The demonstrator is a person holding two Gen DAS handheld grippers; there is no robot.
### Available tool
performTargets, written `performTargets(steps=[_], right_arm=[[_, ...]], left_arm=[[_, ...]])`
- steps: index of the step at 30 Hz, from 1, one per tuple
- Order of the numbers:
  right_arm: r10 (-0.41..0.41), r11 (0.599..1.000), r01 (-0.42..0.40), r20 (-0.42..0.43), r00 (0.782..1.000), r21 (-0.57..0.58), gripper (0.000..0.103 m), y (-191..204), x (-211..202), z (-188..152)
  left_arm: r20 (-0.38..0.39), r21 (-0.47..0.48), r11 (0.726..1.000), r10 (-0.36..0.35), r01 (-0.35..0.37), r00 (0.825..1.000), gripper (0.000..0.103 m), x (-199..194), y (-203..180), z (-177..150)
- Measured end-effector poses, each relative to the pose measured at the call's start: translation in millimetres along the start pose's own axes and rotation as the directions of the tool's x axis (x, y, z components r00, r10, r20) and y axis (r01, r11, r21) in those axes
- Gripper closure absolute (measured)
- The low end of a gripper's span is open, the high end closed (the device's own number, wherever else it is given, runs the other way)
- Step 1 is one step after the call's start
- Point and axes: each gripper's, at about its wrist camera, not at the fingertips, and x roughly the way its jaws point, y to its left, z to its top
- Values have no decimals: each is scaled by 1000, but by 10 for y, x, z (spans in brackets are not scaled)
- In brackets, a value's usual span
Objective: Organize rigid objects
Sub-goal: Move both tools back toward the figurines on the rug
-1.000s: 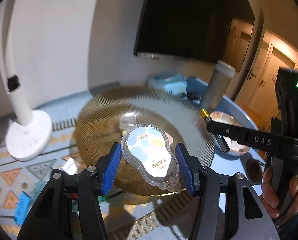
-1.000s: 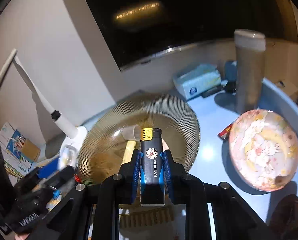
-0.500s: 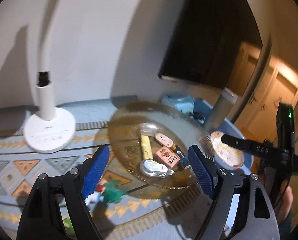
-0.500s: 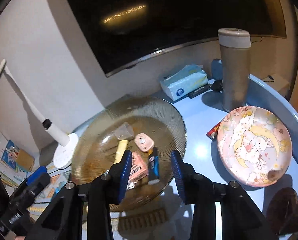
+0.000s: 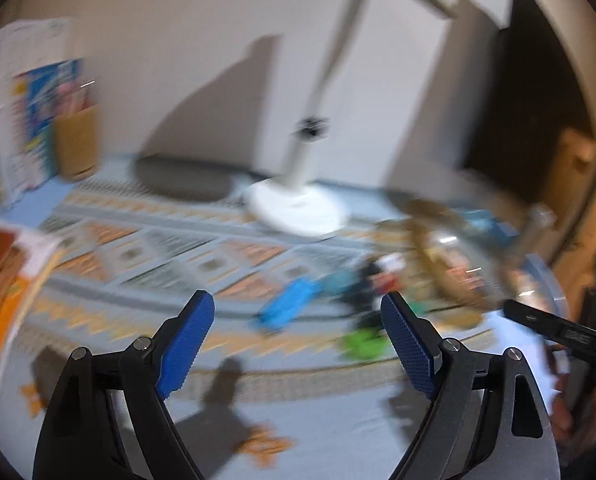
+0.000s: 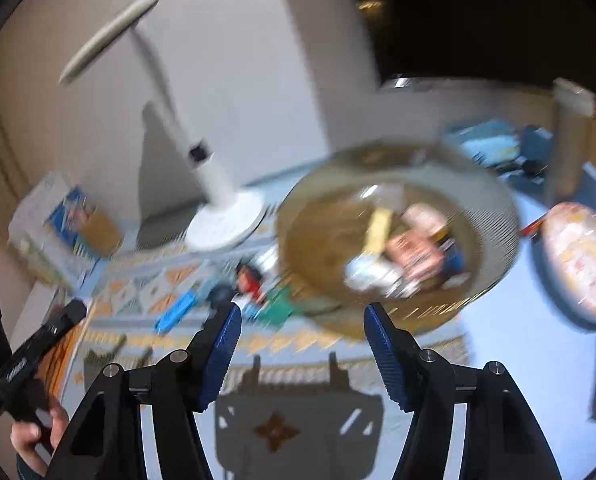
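Both views are motion-blurred. The amber ribbed glass bowl (image 6: 318,232) holds a clear case (image 6: 368,274), a black-and-blue lighter (image 6: 454,254), a pink box (image 6: 416,250) and a yellow stick (image 6: 378,226). My right gripper (image 6: 302,310) hangs in front of the bowl, its jaws opening with nothing between them. My left gripper (image 5: 295,300) is over the patterned mat (image 5: 157,248), its jaws wide apart and still opening, also with nothing between them. Ahead of it on the mat lie a blue piece (image 5: 287,308), a green piece (image 5: 364,342) and a red-and-black toy (image 6: 249,278).
A white desk lamp (image 5: 298,208) stands at the back of the mat. Boxes and books (image 5: 45,116) line the left wall, and an orange box (image 5: 1,280) sits at the near left. Right of the bowl are a floral plate (image 6: 578,256), a tall tumbler (image 6: 570,140) and a tissue pack (image 6: 486,144).
The left gripper let the clear case go into the bowl and the right one let the lighter go there. Both have opened, pulled back and swung left toward the mat.
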Motion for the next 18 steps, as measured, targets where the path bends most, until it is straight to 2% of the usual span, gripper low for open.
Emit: performTargets(steps=[2,7,9,13,15,18], right_arm=[[-10,1000,9,-28,1000,-28,41,108,215,-187],[-24,998,20,-75,997,-58,41,151,554,-452],[-42,997,37,-83,996,-67,41,145,637,-502],[-59,996,53,-94,994,-72,40,153,710,-499],[-57,996,48,-125,991,-73,39,151,762,-508],[-61,996,52,-124,990,-77,39,157,763,-508]], left_arm=[[-36,-5,1000,24,-24,999,19,102,152,-118],[-112,-36,999,18,-22,994,19,313,416,-309],[-79,-28,1000,-4,2,997,19,285,401,-307],[-108,39,999,11,-7,994,19,333,257,-357],[-97,83,996,31,-23,995,19,309,170,-384],[-87,125,992,40,-29,995,19,291,94,-408]])
